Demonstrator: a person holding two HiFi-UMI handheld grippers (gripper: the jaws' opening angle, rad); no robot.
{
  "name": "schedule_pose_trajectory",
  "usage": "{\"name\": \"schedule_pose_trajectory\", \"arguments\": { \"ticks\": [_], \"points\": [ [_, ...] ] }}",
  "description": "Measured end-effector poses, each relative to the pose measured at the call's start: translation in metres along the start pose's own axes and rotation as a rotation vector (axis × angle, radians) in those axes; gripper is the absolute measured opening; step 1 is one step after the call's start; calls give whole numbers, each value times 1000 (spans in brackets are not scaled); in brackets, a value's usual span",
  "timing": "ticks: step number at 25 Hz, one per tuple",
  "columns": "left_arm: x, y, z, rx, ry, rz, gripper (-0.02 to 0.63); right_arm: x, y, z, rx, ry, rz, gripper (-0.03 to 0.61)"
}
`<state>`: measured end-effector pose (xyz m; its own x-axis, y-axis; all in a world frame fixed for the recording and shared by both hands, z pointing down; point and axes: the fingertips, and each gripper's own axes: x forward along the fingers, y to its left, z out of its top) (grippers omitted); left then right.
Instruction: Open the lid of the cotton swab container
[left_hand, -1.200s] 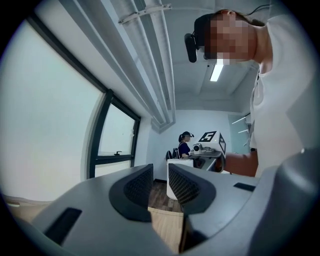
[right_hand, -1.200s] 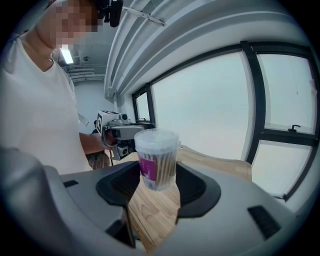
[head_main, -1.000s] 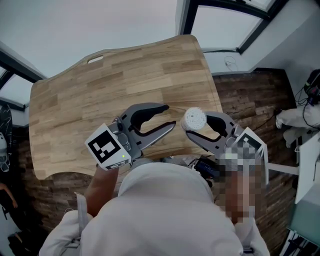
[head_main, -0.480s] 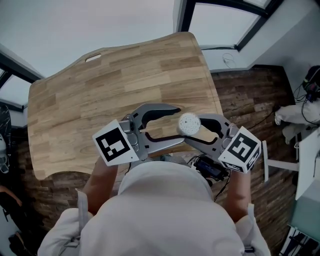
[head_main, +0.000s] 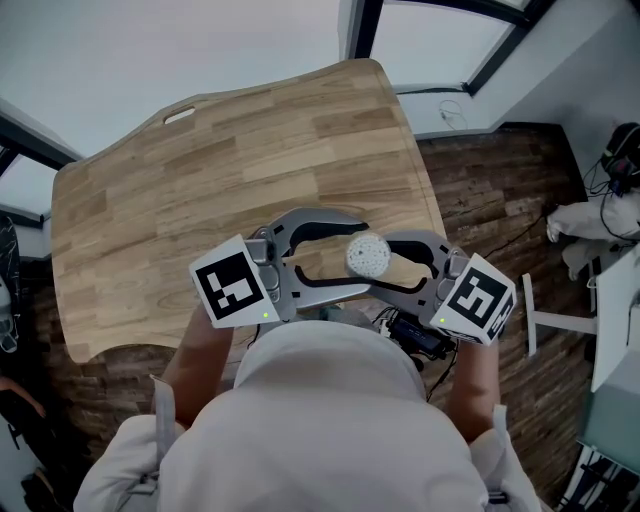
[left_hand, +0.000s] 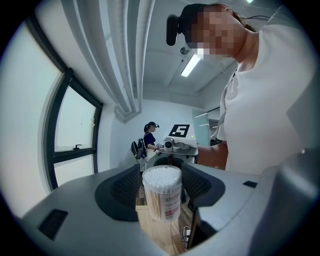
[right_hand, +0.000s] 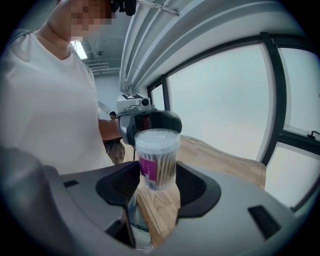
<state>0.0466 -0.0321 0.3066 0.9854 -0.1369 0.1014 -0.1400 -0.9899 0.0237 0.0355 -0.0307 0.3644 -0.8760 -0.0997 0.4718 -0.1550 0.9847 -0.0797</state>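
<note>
The cotton swab container (head_main: 368, 256) is a clear round tub full of white-tipped swabs with its lid on. My right gripper (head_main: 386, 266) is shut on its lower body and holds it upright in the air, just over the table's near edge. In the right gripper view the container (right_hand: 157, 159) sits between the dark pads of that gripper (right_hand: 157, 181). My left gripper (head_main: 358, 252) comes in from the left. Its jaws have just been opening and now stand wide on either side of the container (left_hand: 161, 191), with a gap at each pad (left_hand: 125, 189).
The wooden table (head_main: 200, 170) stretches away beyond the grippers, with its rounded edge at the right. Dark wood floor with cables (head_main: 500, 200) lies to the right. In the left gripper view another person (left_hand: 149, 137) stands far off by a window wall.
The two grippers have drawn together. The container has moved left into the gap of the left gripper, whose jaws have spread wider.
</note>
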Motion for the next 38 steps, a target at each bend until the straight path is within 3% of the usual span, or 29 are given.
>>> {"name": "schedule_pose_trajectory", "arguments": {
  "ticks": [8,31,35,38],
  "points": [
    [1,0,1,17,-9,-16,250,2,1,0,-4,-5,22,238],
    [0,2,-5,-106,16,-11,247,2,4,-1,-49,-1,-27,233],
    [0,3,0,-182,-36,-27,245,2,3,-6,-94,42,-76,230],
    [0,5,1,-189,-34,-21,245,5,1,-5,-87,29,-75,230]
  ]
}}
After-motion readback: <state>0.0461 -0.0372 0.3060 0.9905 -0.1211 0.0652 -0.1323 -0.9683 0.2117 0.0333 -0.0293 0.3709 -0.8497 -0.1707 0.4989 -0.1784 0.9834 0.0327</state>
